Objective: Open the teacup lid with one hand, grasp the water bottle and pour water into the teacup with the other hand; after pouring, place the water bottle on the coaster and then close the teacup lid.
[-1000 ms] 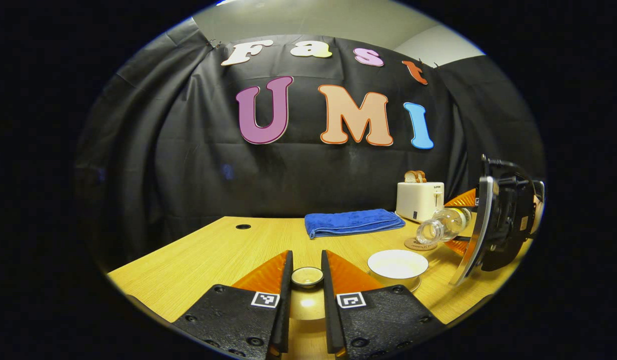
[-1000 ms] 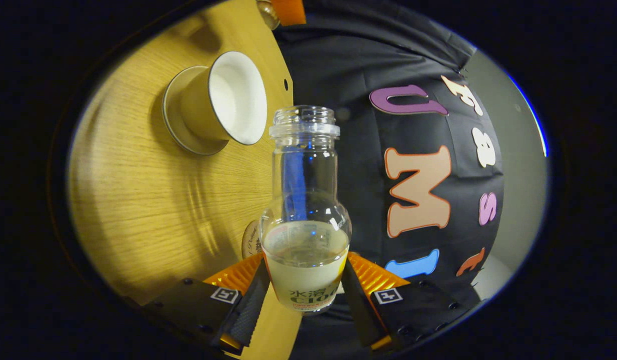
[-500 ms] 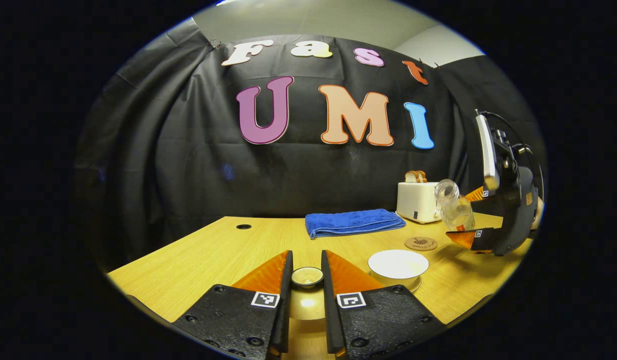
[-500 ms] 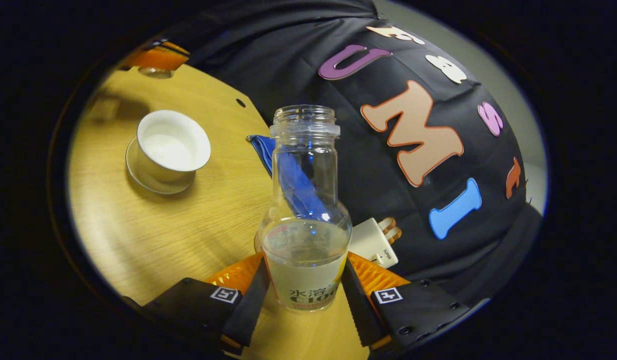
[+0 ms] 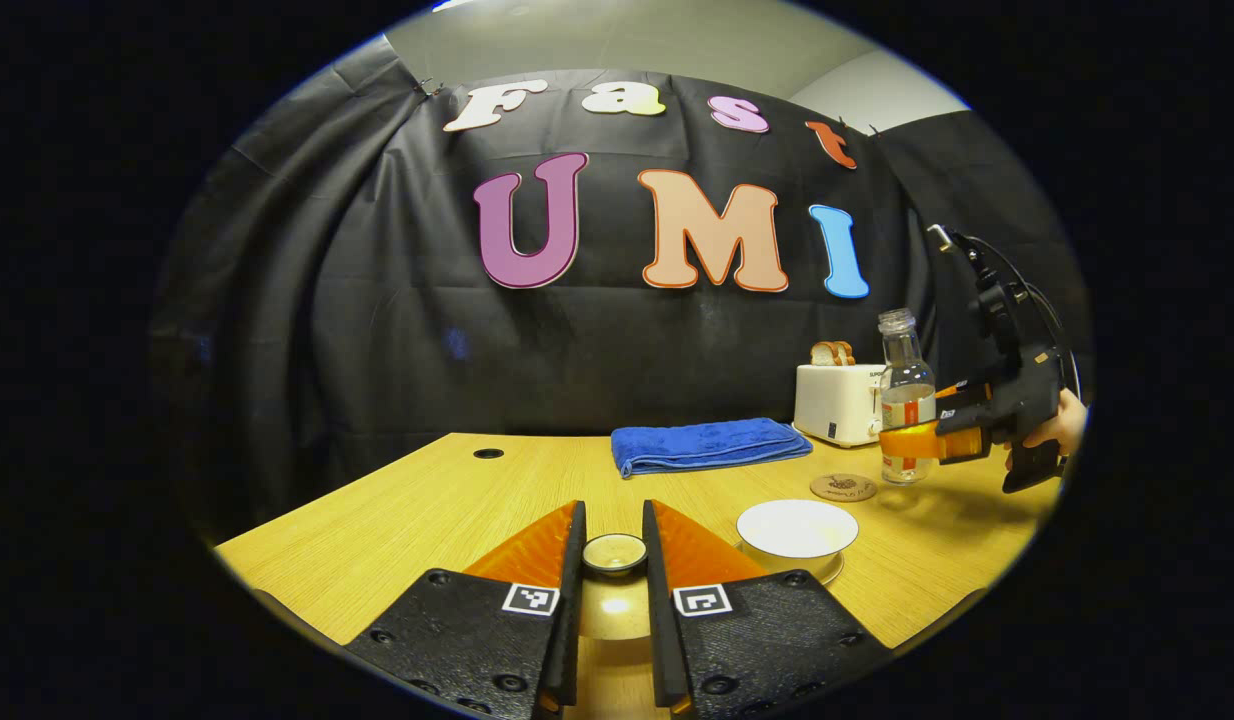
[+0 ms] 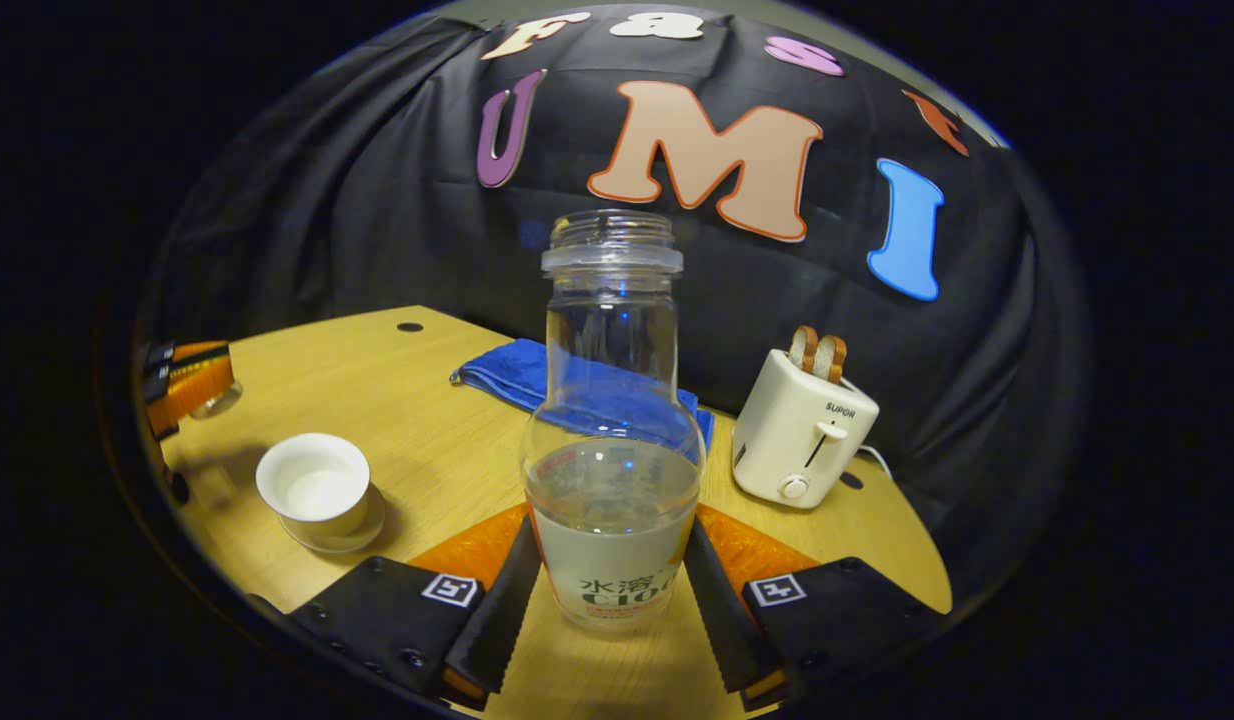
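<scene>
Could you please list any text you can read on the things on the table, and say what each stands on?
"SUPOR": on the front of the toaster.
Label of the water bottle: some print, not legible in full.
Top of the coaster: a printed design, too small to read.

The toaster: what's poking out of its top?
Two slices of bread stand in the toaster's slots, tops showing; their lower halves are hidden inside.

A clear glass water bottle point(image 6: 613, 420) wears a pale label with dark lettering. The small round teacup point(image 6: 314, 479) is white, the folded towel point(image 5: 707, 444) deep blue, the toaster point(image 6: 803, 428) cream, the wood-grain worktop point(image 5: 427, 500) honey yellow.
</scene>
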